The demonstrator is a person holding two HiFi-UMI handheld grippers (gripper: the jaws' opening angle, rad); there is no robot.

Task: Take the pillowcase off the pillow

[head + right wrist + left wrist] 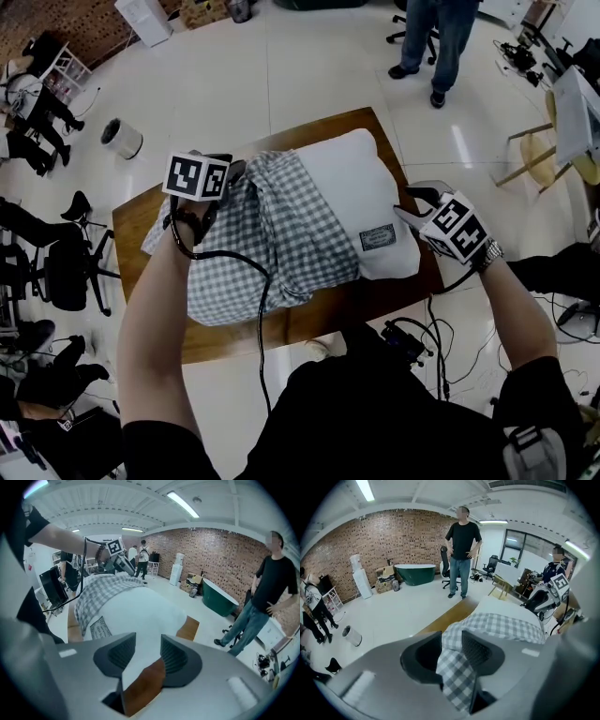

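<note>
Judging by how the cloth lies, the task is roughly half done: the checked pillowcase (pixel 272 234) is bunched over the left part of the white pillow (pixel 361 183), and the pillow's right part, with its small sewn label (pixel 377 237), lies bare. Both rest on the wooden table (pixel 319 323), pillow lying across it. The left gripper (pixel 236 173) is at the far left edge of the case; in the left gripper view its jaws (pixel 452 644) are closed on a fold of the checked fabric, which runs down through the gap between them. The right gripper (pixel 410 202) is at the pillow's bare right end; in the right gripper view (pixel 147 653) the jaws stand narrow with the white pillow corner between them, table showing beneath, so I read it as pinching the pillow to anchor it. Container check: the pillowcase holds only the left portion of the pillow; how deep the covered end reaches I cannot tell under the bunched cloth. Left to do: draw the case leftward off the covered end while the right side holds, until the two are fully apart. A green tub (pixel 415 571) stands on the floor far back; contents not visible.
</note>
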